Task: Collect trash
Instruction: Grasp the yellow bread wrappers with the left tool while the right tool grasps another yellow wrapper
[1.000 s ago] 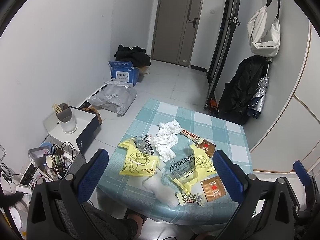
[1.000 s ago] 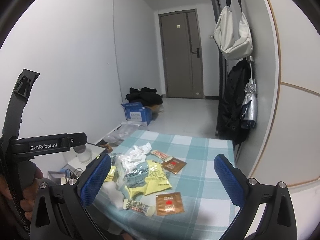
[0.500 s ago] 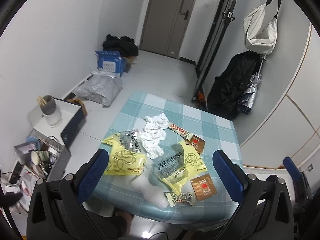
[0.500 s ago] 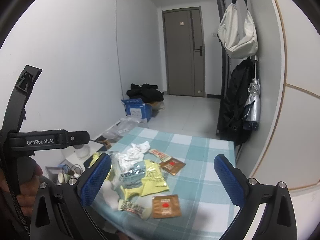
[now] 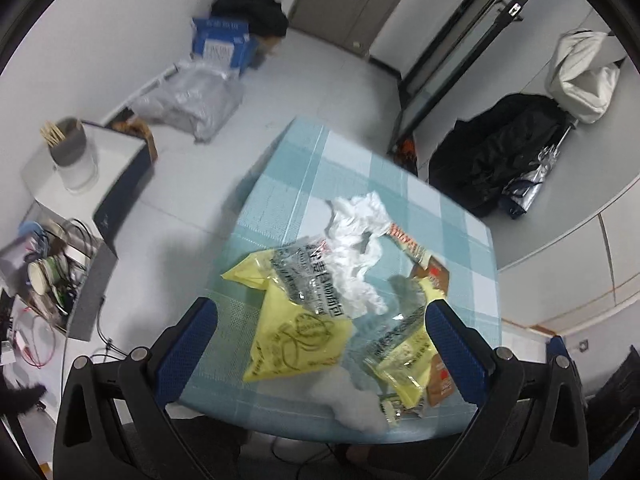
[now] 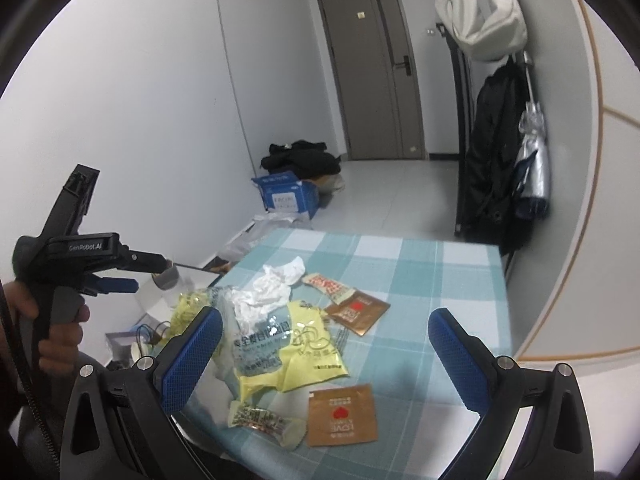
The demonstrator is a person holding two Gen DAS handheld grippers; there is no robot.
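Checked table (image 6: 440, 280) bears red snack wrapper (image 6: 329, 284), seemingly angled toward right-near

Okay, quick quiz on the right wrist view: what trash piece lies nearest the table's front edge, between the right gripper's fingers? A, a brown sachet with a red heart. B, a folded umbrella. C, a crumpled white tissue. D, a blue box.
A: the brown sachet with a red heart lies flat near the front edge of the table, between the fingers of the open right gripper; the tissue sits farther back.
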